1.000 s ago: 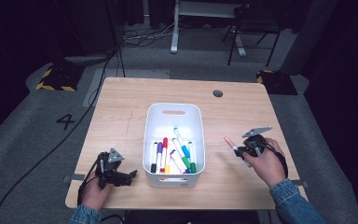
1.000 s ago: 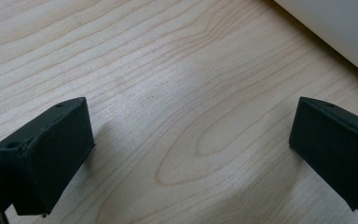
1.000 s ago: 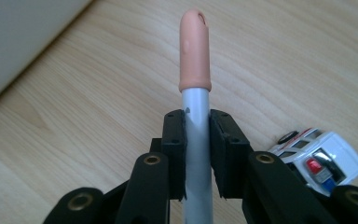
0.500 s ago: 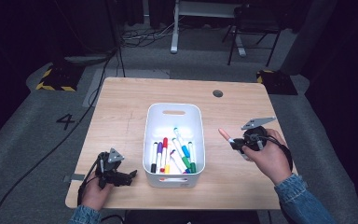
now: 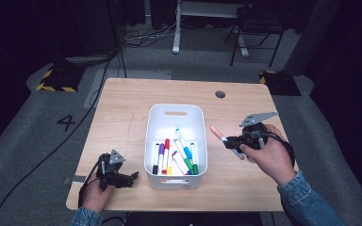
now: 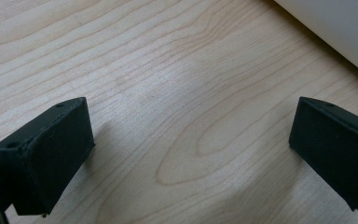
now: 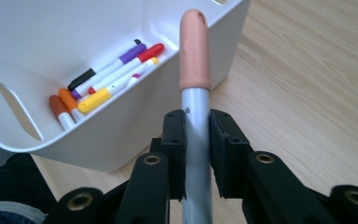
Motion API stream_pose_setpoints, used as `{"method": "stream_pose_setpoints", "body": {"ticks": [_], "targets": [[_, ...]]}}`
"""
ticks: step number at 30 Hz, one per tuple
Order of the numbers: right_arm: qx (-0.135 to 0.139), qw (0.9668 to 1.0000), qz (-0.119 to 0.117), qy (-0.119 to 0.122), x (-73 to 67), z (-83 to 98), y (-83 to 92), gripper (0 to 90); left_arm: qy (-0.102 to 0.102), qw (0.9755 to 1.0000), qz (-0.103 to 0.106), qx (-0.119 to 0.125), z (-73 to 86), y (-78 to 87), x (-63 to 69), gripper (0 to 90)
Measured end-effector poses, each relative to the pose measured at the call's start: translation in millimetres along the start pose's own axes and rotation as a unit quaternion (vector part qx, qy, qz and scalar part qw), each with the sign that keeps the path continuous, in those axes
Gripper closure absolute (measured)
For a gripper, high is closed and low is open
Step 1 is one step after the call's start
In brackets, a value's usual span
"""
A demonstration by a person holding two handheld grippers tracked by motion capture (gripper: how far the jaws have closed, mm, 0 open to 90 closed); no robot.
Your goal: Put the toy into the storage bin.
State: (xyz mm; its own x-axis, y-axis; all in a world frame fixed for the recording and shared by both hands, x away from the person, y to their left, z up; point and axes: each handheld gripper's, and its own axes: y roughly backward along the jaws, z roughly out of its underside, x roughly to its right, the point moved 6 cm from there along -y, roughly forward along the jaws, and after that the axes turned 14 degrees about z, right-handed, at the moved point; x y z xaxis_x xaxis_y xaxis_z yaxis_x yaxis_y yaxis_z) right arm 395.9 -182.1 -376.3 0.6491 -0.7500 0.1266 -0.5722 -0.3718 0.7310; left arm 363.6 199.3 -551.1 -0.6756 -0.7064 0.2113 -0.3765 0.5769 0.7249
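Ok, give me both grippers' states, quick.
Left gripper: open, holding nothing, over bare table.
Right gripper: shut on a marker with a peach cap, beside the bin.

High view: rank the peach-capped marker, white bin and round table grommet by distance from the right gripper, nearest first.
1. peach-capped marker: clamped in the right gripper, cap pointing toward the bin.
2. white bin: to the gripper's left, mid-table, markers inside.
3. round table grommet: beyond the gripper, near the table's far edge.

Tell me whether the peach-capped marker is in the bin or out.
Out. The right tool grips the peach-capped marker above the table, beside the white bin.
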Motion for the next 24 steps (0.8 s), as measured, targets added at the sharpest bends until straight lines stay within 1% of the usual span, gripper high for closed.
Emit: {"method": "stream_pose_setpoints", "body": {"ticks": [3,4,6,8,9,10,13,15,19,22,24], "targets": [[0.008,0.9998,-0.013,0.012,-9.2,-6.5,3.2,77.1,0.000,1.0000,-0.001,0.000,0.0,0.1,-0.2,0.0],[0.005,0.9998,-0.018,0.008,-13.0,-8.1,4.6,77.1,-0.001,1.0000,-0.002,0.000,0.0,0.2,-0.2,0.0],[0.008,0.9993,-0.033,0.013,-19.7,-11.9,6.0,77.1,-0.001,1.0000,-0.002,0.000,0.0,0.2,-0.2,0.0],[0.010,0.9990,-0.040,0.019,-26.0,-15.6,7.3,77.1,0.000,1.0000,0.000,0.000,0.0,0.0,0.0,0.0],[0.013,0.9984,-0.048,0.027,-32.6,-19.6,8.8,77.1,-0.001,1.0000,-0.002,0.000,0.0,0.2,-0.2,0.0],[0.013,0.9984,-0.048,0.027,-32.6,-19.6,8.8,77.1,-0.001,1.0000,-0.002,0.000,0.0,0.2,-0.2,0.0],[0.016,0.9977,-0.056,0.036,-41.1,-25.0,9.1,77.2,-0.001,1.0000,-0.002,0.000,0.0,0.2,-0.3,0.0],[0.018,0.9968,-0.060,0.049,-46.5,-28.8,6.9,77.2,0.000,1.0000,-0.002,0.000,-0.1,0.2,-0.2,0.0],[0.023,0.9954,-0.073,0.057,-57.4,-35.1,1.3,77.2,0.000,1.0000,-0.002,0.000,-0.1,0.2,-0.3,0.0],[0.024,0.9945,-0.079,0.064,-63.9,-39.1,-2.6,77.1,-0.001,1.0000,-0.002,0.000,-0.1,0.2,-0.3,0.0],[0.026,0.9943,-0.081,0.065,-67.6,-42.0,-4.3,77.1,0.000,1.0000,-0.002,0.000,-0.1,0.2,-0.3,0.0]]}}
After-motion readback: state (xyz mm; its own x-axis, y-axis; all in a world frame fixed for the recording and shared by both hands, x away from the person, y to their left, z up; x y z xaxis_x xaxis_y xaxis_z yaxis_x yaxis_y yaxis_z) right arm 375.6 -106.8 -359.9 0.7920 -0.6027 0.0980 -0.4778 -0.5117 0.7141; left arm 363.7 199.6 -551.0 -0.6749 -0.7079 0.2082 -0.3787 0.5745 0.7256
